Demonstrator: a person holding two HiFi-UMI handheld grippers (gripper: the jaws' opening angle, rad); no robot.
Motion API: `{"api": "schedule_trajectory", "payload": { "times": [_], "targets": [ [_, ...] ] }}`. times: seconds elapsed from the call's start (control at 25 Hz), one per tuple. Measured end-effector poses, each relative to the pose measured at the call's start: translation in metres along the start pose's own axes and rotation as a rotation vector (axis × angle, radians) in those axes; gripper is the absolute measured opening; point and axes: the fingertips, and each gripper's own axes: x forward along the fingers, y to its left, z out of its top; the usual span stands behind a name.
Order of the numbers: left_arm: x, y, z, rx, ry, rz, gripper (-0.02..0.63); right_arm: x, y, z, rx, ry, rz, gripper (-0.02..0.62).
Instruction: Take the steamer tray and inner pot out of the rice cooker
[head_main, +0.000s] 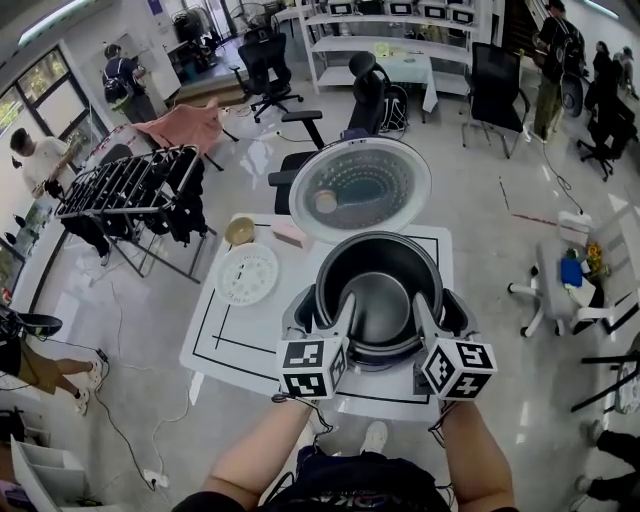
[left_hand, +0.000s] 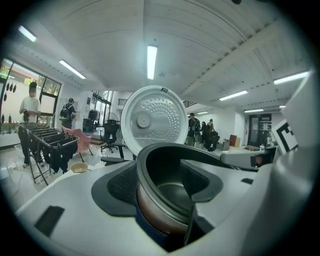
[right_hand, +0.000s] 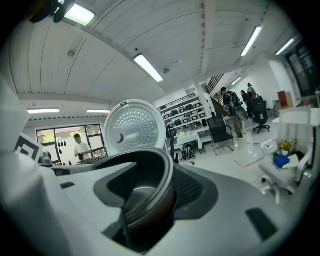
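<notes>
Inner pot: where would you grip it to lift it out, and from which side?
On the inner pot, grip the flared rim at two spots left and right, one jaw inside the wall, one outside, coming from the near side. No handles show and the cooker surrounds its wall, so the rim is the only exposed hold.

The left forearm (head_main: 250, 452) and right forearm (head_main: 478, 455) reach forward side by side, bare to the wrists. The left gripper (head_main: 345, 308) and right gripper (head_main: 423, 310) point ahead and slightly down, nearly parallel, each clamped on the near rim of the inner pot (head_main: 378, 290) (one jaw inside the wall, one outside).
</notes>
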Motion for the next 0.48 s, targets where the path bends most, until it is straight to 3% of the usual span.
{"api": "schedule_trajectory", "payload": {
  "times": [0.24, 0.48],
  "targets": [
    [-0.014, 0.001, 0.032, -0.008, -0.072, -0.012, 0.268, -0.013, 0.017, 0.035, 0.036, -0.106, 0.030, 0.224],
    [-0.032, 0.017, 0.052, -0.035, -0.115, -0.018, 0.249, -0.020, 0.049, 0.069, -0.007, -0.208, 0.048, 0.221]
  ]
}}
